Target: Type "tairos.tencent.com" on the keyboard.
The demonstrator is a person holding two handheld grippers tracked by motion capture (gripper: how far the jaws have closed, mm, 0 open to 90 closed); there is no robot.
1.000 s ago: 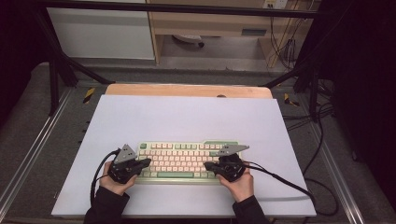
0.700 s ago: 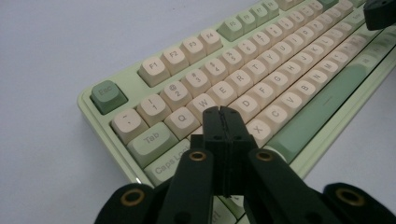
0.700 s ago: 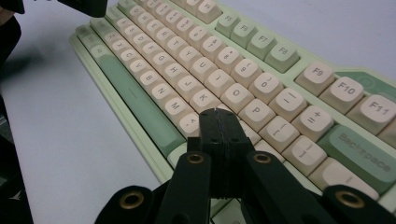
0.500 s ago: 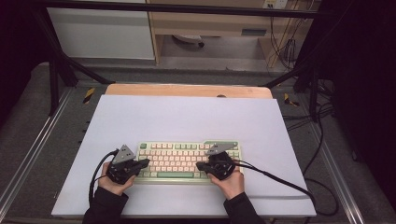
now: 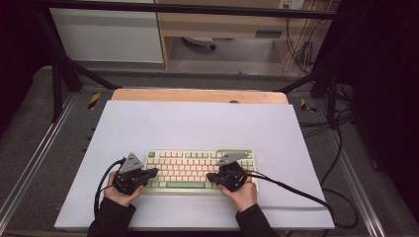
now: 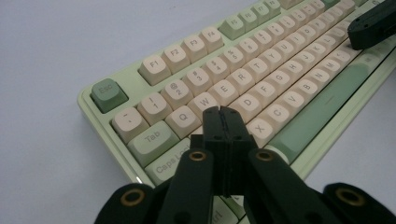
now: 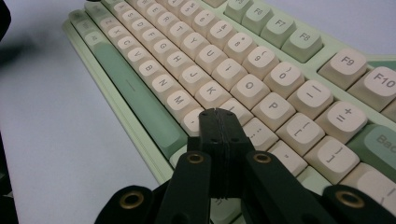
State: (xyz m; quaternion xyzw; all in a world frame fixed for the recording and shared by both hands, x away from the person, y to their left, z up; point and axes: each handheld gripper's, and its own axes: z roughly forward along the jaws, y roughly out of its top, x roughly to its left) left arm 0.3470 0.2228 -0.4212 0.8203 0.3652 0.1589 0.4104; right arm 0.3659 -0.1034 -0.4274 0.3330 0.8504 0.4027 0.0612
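A pale green keyboard (image 5: 197, 163) with cream keys lies on the white sheet (image 5: 197, 123), near its front edge. My left gripper (image 5: 154, 171) rests at the keyboard's left end, jaws shut with nothing between them. In the left gripper view its tip (image 6: 221, 112) hangs over the keyboard's (image 6: 261, 70) keys below W and E. My right gripper (image 5: 210, 177) is over the right half of the keys, also shut and holding nothing. Its tip (image 7: 217, 114) sits just below K and L on the keyboard (image 7: 224, 60). The right gripper's black end (image 6: 373, 25) appears far off in the left gripper view.
A wooden board (image 5: 197, 95) edges the far side of the sheet. Black cables (image 5: 296, 190) trail from the right gripper across the sheet to the right; another cable (image 5: 101, 182) loops by the left hand. Metal frame rails (image 5: 29, 163) run along both sides.
The right gripper has shifted a little to the left along the keyboard, from its right end toward the middle. The left gripper has kept still.
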